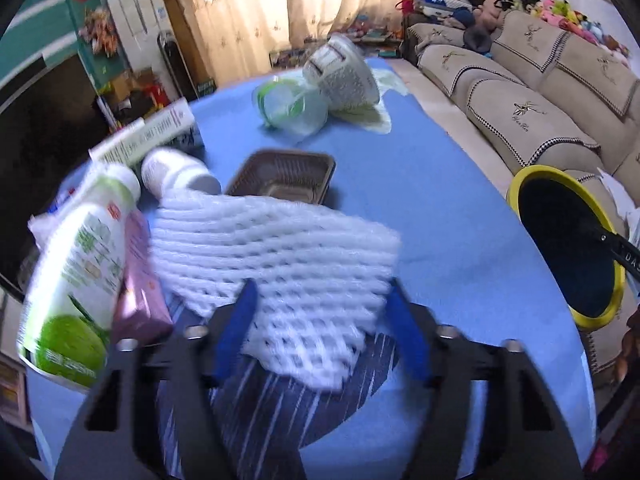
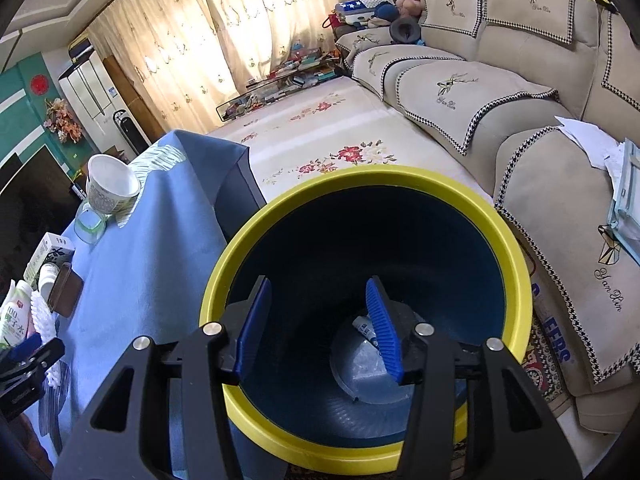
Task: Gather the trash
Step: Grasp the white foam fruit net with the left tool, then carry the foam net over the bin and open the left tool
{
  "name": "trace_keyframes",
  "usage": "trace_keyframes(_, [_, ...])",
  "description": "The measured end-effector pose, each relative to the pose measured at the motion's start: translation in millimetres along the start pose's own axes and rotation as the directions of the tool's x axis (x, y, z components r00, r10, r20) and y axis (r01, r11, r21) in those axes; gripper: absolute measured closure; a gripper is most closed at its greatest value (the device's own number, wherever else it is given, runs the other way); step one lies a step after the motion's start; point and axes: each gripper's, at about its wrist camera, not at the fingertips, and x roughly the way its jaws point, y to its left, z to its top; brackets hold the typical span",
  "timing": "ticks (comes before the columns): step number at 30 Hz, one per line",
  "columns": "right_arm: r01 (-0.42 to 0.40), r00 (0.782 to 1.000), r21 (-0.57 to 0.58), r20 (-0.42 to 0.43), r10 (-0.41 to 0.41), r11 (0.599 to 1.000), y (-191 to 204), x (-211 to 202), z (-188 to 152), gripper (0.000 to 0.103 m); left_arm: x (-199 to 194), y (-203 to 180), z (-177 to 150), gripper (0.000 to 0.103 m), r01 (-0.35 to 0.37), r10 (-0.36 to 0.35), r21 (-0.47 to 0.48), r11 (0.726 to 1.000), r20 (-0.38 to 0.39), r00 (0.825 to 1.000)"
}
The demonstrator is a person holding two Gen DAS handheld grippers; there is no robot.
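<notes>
My left gripper is open, its blue fingers on either side of a white foam fruit net that lies on the blue table. I cannot tell whether the fingers touch the net. A green-and-white bottle, a pink carton, a white pill bottle, a brown plastic tray, a clear green-rimmed cup and a paper tub also lie on the table. My right gripper is open over the mouth of a yellow-rimmed blue bin, which holds a small wrapper.
The bin stands off the table's right edge in the left wrist view. A beige sofa runs along the right. A floral rug covers the floor beyond the table. A box lies at the table's left.
</notes>
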Motion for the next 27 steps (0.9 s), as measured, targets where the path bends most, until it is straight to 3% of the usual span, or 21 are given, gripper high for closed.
trace_keyframes(5, [-0.011,1.0,0.016,0.002,0.011,1.0,-5.0,-3.9,-3.3,0.055,-9.0,5.3,-5.3,0.084,0.05,-0.05,-0.028,0.998,0.009,0.999])
trace_keyframes(7, [-0.021,1.0,0.021,0.006,0.021,1.0,-5.4,-8.1,-5.2,0.055,-16.0,5.7,-6.2,0.087,0.064,-0.063,-0.03,0.998,0.026,0.998])
trace_keyframes(14, [-0.043,0.998,0.032,0.037,0.042,0.999,-11.9,-30.9,-13.5,0.055,-65.0,9.6,-14.6,0.09,0.153,-0.151,-0.022,0.988,0.083,0.985])
trace_keyframes(19, [-0.026,0.998,0.05,0.063,0.023,0.998,-24.6,-49.5,-17.6,0.055,-94.3,-8.6,-11.5,0.09,0.209,-0.211,0.029,0.978,0.122,0.97])
trace_keyframes(23, [-0.005,0.997,0.067,0.083,-0.001,0.998,-38.2,-64.1,-20.6,0.055,-102.3,-44.7,-1.0,0.09,0.292,-0.303,0.107,0.951,0.122,0.945])
trace_keyframes(27, [0.013,0.996,0.083,0.09,-0.021,0.996,-50.4,-72.6,-22.7,0.055,-106.3,-90.6,14.0,0.09,0.376,-0.401,0.193,0.906,0.115,0.909])
